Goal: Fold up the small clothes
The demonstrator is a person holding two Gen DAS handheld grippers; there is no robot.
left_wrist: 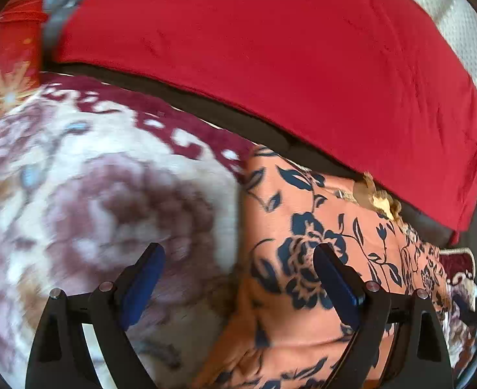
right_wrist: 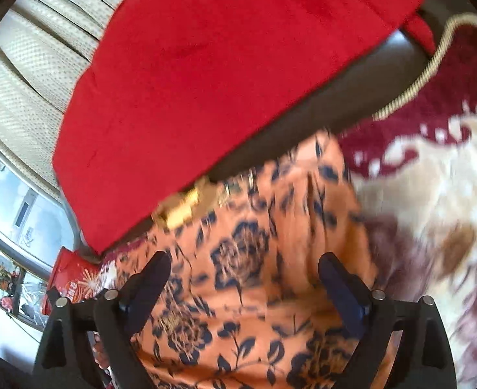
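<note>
An orange garment with a dark blue flower print (left_wrist: pixel 310 233) lies on a maroon and cream floral blanket (left_wrist: pixel 86 175). It has gold trim (left_wrist: pixel 379 199) at its far edge. My left gripper (left_wrist: pixel 238 256) is open just above the garment's left edge, its right finger over the cloth and its left finger over the blanket. In the right wrist view the same garment (right_wrist: pixel 248 259) fills the middle, blurred, with the gold trim (right_wrist: pixel 186 207) at the far side. My right gripper (right_wrist: pixel 245 265) is open and empty over the garment.
A large red cloth (left_wrist: pixel 271 48) covers the raised surface behind the garment, also in the right wrist view (right_wrist: pixel 206 81). A red patterned cushion (left_wrist: pixel 8 64) sits far left. Cream curtains (right_wrist: pixel 34 74) hang behind. A red packet (right_wrist: pixel 73 278) lies at the left.
</note>
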